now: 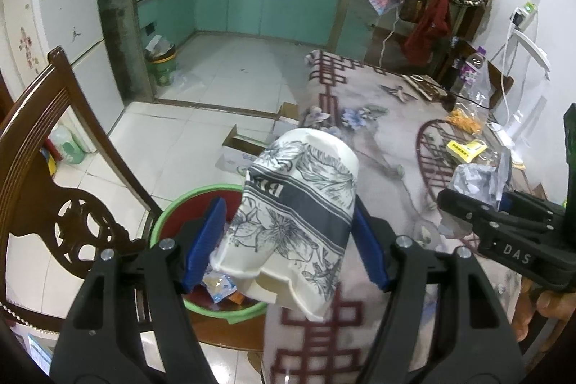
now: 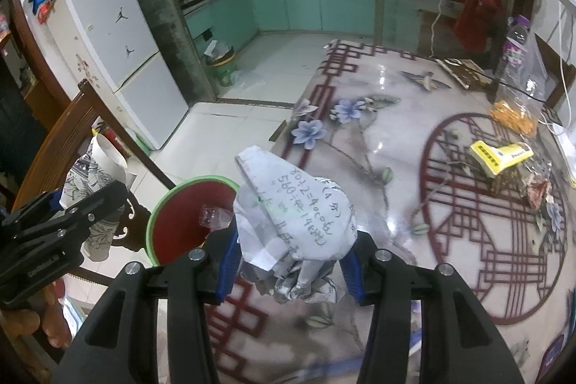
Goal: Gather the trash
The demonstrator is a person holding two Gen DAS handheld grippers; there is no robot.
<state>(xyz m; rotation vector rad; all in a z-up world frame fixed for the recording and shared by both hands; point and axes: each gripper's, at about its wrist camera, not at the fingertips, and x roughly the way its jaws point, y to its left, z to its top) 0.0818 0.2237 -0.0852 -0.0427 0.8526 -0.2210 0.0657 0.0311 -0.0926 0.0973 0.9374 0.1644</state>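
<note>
Left hand-held gripper (image 1: 288, 236): blue pads are pinching a crushed paper cup (image 1: 291, 215), white card printed with grey line-drawn flowers and a dark band, rim dented, hanging over the edge of the worktop (image 1: 388, 139) and the bin (image 1: 169, 215).

Right hand-held gripper (image 2: 289, 261): jaws are closing on a crumpled paper ball (image 2: 291, 225), creased white sheet bearing handwritten sums, held above the worktop's near edge.

Bin: round, green-rimmed, red-lined, standing on a carved wooden chair (image 1: 61, 197).

The left view is showing snack wrappers (image 1: 223, 288) inside the bin; the right view is showing only a clear plastic scrap (image 2: 214, 215) there, plus a yellow box (image 2: 498, 155) lying on the glossy floral worktop.
</note>
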